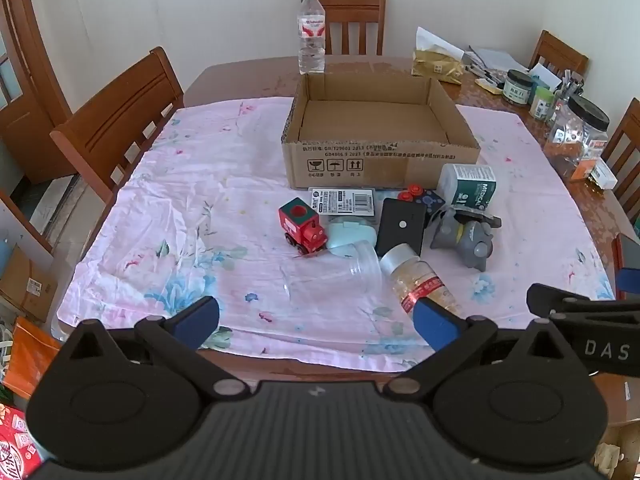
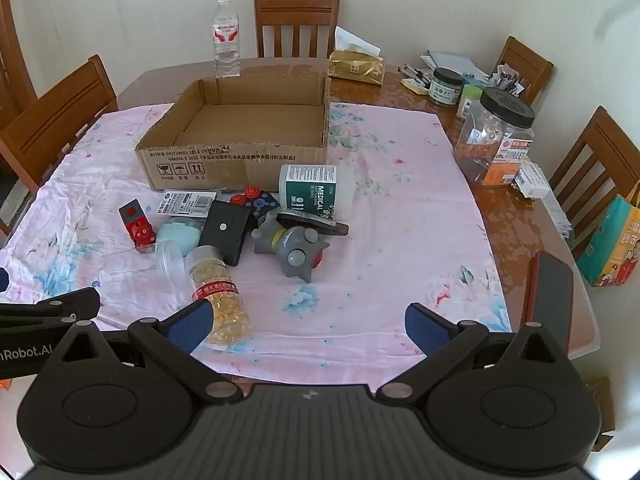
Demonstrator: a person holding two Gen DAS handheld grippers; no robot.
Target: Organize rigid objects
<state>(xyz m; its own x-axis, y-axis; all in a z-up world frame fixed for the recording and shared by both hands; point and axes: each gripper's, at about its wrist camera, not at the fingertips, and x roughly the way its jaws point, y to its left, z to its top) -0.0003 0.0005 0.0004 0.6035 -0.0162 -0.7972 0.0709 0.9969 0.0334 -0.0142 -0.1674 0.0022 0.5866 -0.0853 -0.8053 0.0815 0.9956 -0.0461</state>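
An empty cardboard box [image 1: 380, 136] [image 2: 240, 136] stands on the pink cloth. In front of it lies a cluster: a red toy train [image 1: 302, 226] [image 2: 138, 228], a clear jar [image 1: 336, 276] [image 2: 170, 258] on its side, a pill bottle [image 1: 416, 276] [image 2: 222, 292], a black case [image 1: 402, 226] [image 2: 226, 230], a grey toy figure [image 1: 466, 238] [image 2: 294, 246], a white medical tub [image 1: 470, 186] [image 2: 314, 188]. My left gripper [image 1: 316, 322] hangs open above the near cloth edge, short of the jar. My right gripper [image 2: 308, 326] is open too, nothing between its fingers.
A water bottle [image 1: 311, 32] stands behind the box. Jars, a tissue pack [image 2: 355, 66] and papers crowd the table's far right, with a big clear jar [image 2: 494, 140]. Wooden chairs [image 1: 120, 120] surround the table. A phone [image 2: 550, 300] lies at the near right edge.
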